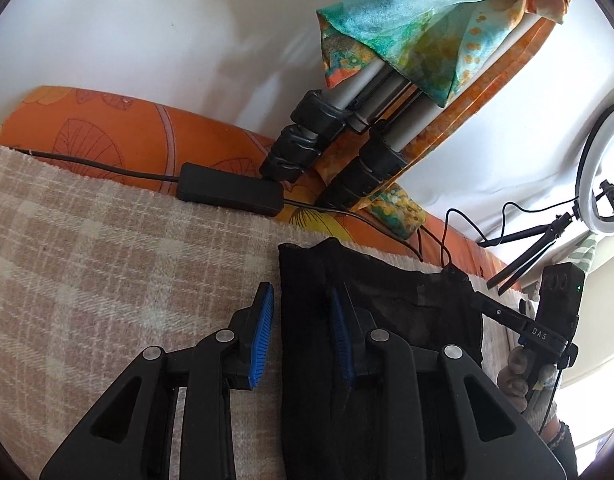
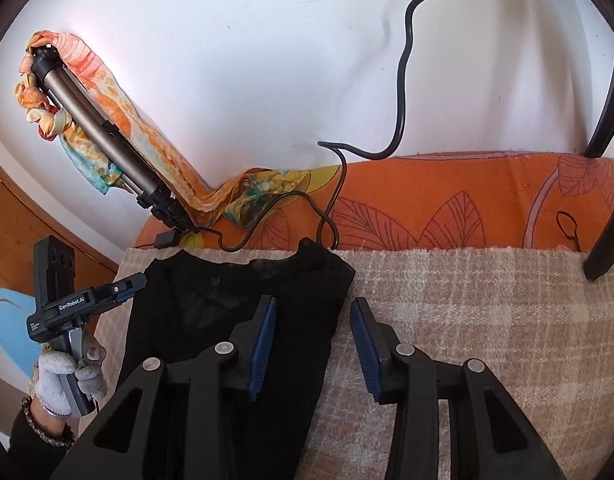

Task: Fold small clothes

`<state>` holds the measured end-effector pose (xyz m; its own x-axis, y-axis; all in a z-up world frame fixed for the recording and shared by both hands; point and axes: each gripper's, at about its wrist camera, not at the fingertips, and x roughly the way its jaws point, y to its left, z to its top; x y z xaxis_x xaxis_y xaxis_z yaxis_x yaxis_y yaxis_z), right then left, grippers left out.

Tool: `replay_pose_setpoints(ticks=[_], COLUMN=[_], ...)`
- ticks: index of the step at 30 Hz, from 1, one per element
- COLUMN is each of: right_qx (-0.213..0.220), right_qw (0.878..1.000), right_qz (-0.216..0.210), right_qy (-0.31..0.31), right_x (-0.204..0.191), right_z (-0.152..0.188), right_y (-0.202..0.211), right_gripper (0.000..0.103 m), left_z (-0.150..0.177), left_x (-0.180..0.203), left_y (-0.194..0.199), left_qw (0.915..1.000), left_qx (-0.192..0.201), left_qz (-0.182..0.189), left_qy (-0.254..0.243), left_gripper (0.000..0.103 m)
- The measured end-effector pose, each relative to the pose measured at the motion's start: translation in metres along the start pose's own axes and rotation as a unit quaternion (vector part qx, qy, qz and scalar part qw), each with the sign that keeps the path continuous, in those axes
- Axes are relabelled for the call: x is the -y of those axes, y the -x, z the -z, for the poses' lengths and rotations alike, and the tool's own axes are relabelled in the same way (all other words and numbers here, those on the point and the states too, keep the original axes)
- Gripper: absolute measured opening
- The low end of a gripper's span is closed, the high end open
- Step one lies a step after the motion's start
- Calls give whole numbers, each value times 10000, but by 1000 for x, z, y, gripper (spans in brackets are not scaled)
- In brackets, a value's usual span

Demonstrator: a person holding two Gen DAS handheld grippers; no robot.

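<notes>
Right now I have the black sheer garment (image 1: 371, 304) lying spread on the plaid blanket (image 1: 107, 264) that covers the bed, its top edge near the orange leaf-print cushion (image 1: 119, 136) along the wall. My left tool (image 1: 303, 332) straddles the garment's left edge, one blue pad (image 1: 263, 336) over the blanket and the other over the black fabric; its jaws stand apart, with nothing pinched between them that I can see. My right tool (image 2: 313, 340) mirrors that at the opposite edge, one pad (image 2: 263, 340) over the cloth and the other over bare blanket, likewise apart and gripping nothing. To do this fold well, I judge I should lower both tools until the lower pad slides under the hem, then close on the fabric alone, not on the blanket's loose weave beneath it. This mesh looks thin and slippery, so a shallow bite would probably slip; I would take a deeper one. Both sides ought to lift evenly so the edge stays straight as it carries over. I would also keep clear of the black cable (image 2: 331, 216) trailing just beyond the neckline and of the tripod legs (image 1: 339, 136) standing on the cushion, since snagging either could drag things onto the cloth.
</notes>
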<state>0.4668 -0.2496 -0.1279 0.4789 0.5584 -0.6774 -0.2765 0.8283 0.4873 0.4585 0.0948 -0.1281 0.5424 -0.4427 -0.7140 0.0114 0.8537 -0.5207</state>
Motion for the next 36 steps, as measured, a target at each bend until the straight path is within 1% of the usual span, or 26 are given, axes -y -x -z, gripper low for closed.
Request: replay_pose_setpoints(ticks=[3,6,7,8,9,10,11,16,20,21,24,29,36], right_qx=[27,-15,-45,-68,-77,-168,-173,-75,33,51,106,147,206], right_qw=[10000,10000,9999,9999,9999,9998,9998,9998,9996,9995,9992,9983,9962], right_qz=[-14,18,-11,-13,-1,-34,-51,-101,-193,-207,-201,-224,-179], right_qy=[16,80,89,108,133,113,121,153,221,244,344,515,827], right_x=[0,-1,-1,-1,-3,-4,-4,-10,-19,-22,-33,-58,-99], right_z=[-3,-5,-6,-6,-6,-6,-7,-9,-11,-11,-8,4,42], right_y=[-3,-7,-7,-9,-10,-11,-11,-1,19,24,42,74,127], right_gripper=[40,27,19,14,12,7,4,1,1,1,1,1,1], left_z=[-2,-2,-2,-3,-3,-3,-2,-5,-3,-1,5,25,65], left_x=[1,7,8,10,12,15,17,20,28,30,36,59,81], left_y=[-5,-9,-10,-12,-13,-15,-14,2,23,28,44,77,125], left_qw=[10000,9996,9994,9993,9992,9989,9987,9988,9979,9974,9970,9946,9921], left_qx=[69,168,179,171,136,120,168,320,442,524,579,694,859], left_qz=[-28,-103,-109,-105,-76,-113,-139,60,120,118,147,135,239], left_qy=[-16,-210,-270,-322,-371,-436,-465,-364,-459,-482,-499,-764,-882], left_gripper=[27,27,23,16,9,5,4,3,3,3,3,3,3])
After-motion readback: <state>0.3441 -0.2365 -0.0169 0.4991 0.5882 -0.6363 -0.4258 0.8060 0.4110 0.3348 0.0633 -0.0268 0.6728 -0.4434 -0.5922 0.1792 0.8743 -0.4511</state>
